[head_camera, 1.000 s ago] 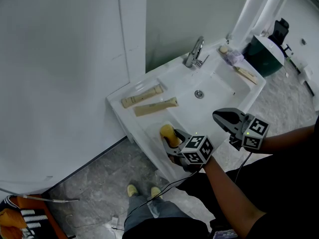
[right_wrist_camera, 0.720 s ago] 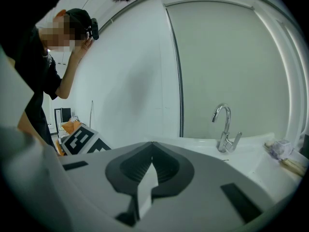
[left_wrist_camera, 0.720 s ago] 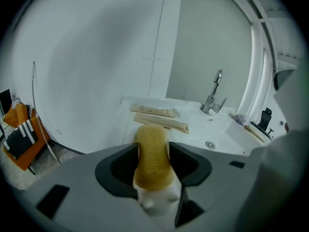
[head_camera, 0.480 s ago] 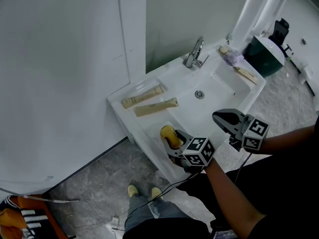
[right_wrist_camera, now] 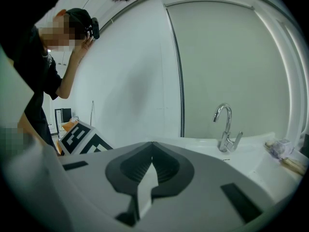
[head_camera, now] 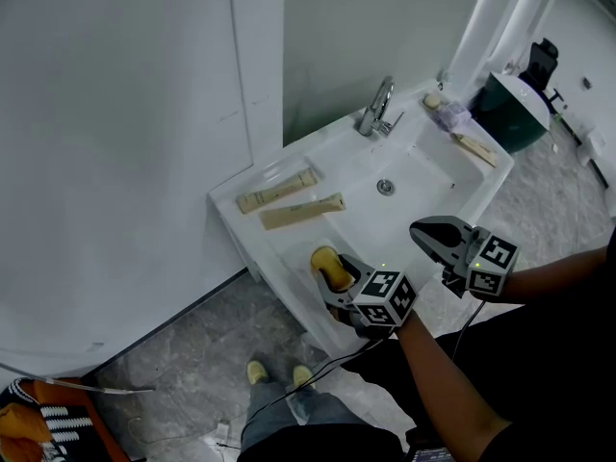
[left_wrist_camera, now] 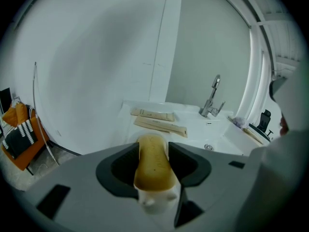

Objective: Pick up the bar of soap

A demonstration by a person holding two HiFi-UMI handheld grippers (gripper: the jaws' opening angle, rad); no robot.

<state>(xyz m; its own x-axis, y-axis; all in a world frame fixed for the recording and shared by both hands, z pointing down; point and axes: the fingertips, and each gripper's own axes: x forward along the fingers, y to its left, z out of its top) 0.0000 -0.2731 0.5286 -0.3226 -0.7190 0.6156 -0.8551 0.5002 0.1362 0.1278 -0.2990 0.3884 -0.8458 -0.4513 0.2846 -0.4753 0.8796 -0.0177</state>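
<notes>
Left tongs (head_camera: 334, 277) pinching the soap (left_wrist_camera: 153, 162): both pads press on its flat sides, and the yellow bar stands on its long edge in the gap, one end sticking out past the tips and the other end back by the throat. Head view has the soap right at the left tongs' tips, over the near left corner of the sink (head_camera: 435, 171); whether it rests on the white top or is clear of it can't be told. Right tongs (head_camera: 420, 230) pressed together with nothing between them, tips meeting in a line, held level above the sink's near edge, to the right of the left tongs and apart from them. Two tan packets (head_camera: 289, 198) lie side by side on the sink top just beyond the left tongs' tips. Tap (head_camera: 377, 105) is farther ahead of both tongs, at the back of the sink against the wall; drain (head_camera: 385, 187) is ahead of the right tongs, in the basin. Left tongs' marker cube (right_wrist_camera: 81, 139) shows at the left in the right gripper view.
</notes>
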